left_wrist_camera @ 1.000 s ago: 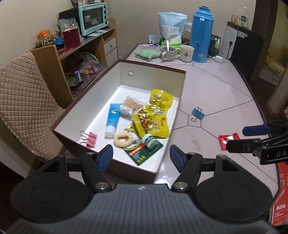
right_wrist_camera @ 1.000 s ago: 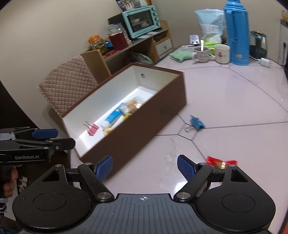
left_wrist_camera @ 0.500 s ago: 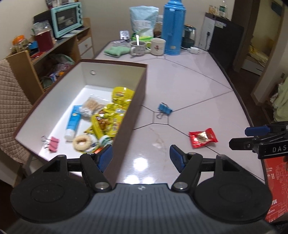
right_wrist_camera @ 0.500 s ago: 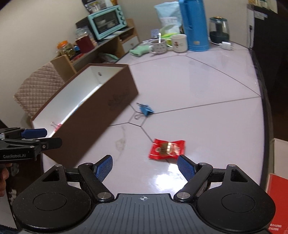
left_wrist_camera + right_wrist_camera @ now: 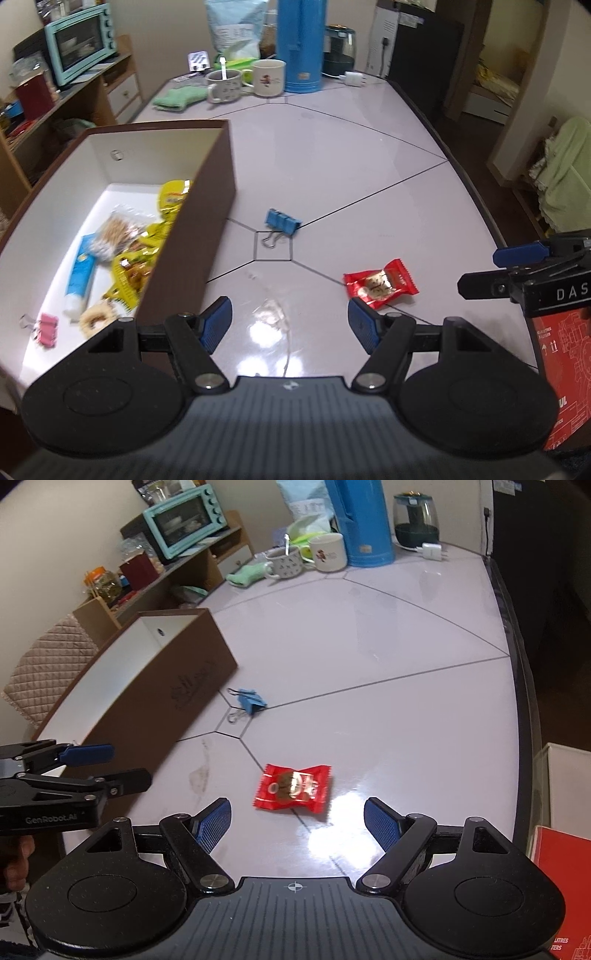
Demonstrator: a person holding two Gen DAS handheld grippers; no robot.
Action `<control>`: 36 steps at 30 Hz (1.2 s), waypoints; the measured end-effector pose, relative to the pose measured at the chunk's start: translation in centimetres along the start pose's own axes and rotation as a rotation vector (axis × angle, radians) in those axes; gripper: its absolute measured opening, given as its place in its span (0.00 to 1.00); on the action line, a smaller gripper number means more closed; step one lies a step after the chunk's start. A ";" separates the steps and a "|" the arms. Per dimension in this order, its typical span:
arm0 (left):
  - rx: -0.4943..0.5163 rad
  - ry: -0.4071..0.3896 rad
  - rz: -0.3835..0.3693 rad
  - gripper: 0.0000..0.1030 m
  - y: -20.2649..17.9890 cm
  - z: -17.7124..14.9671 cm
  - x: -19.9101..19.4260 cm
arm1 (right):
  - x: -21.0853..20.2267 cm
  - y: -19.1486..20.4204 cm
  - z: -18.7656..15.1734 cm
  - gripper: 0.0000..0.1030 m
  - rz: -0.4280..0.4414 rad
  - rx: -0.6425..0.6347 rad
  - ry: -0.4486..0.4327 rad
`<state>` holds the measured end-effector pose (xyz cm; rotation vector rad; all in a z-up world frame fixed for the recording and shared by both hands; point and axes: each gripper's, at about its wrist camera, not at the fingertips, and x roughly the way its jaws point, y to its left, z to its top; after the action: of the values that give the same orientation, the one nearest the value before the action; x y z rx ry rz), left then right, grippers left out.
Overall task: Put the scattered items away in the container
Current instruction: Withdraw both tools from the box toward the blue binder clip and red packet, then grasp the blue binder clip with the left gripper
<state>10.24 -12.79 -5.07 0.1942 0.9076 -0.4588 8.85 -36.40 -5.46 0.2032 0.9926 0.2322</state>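
While both hands hang over the counter (image 5: pixel 369 155), here's how it looks:

left gripper (image 5: pixel 290 325): fingers spread apart, nothing between them, aimed down at the bare shiny patch just beside the box's near corner.
right gripper (image 5: pixel 297 825): spread wide too, empty, with the red snack packet (image 5: pixel 293 788) lying flat just ahead of the gap between its pads.
blue binder clip (image 5: pixel 281 221): loose on the counter near the box's long brown wall, farther off than the packet.
brown box (image 5: pixel 199 236): white inside, already holding yellow snack bags (image 5: pixel 171 195), a blue tube (image 5: pixel 80 275), a bag of cotton swabs (image 5: pixel 114 232), a tape roll (image 5: pixel 96 318) and a pink clip (image 5: pixel 47 326).
far end: blue thermos (image 5: pixel 301 44) and two mugs (image 5: pixel 264 77), well apart from it all.
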 end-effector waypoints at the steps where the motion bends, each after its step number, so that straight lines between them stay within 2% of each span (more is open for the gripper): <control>1: 0.006 -0.001 -0.005 0.64 -0.2 0.1 0.6 | 0.3 -0.3 0.1 0.79 -0.004 0.004 0.006; 9: 0.005 0.009 -0.027 0.63 -1.2 1.8 6.1 | 2.4 -2.7 1.0 0.79 -0.024 0.046 0.064; 23: 0.013 0.030 0.031 0.63 -0.1 5.6 15.7 | 6.0 -6.2 2.6 0.79 -0.040 0.112 0.142; 30: 0.002 0.042 0.024 0.61 0.2 6.3 18.6 | 6.7 -7.2 2.9 0.79 -0.043 0.127 0.159; 36: -0.006 0.032 0.044 0.58 0.2 6.4 19.6 | 7.1 -7.5 2.7 0.79 -0.047 0.131 0.177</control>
<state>25.22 -20.74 -16.75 0.2156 0.9344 -0.4132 15.60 -41.77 -11.78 0.2822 1.1881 0.1443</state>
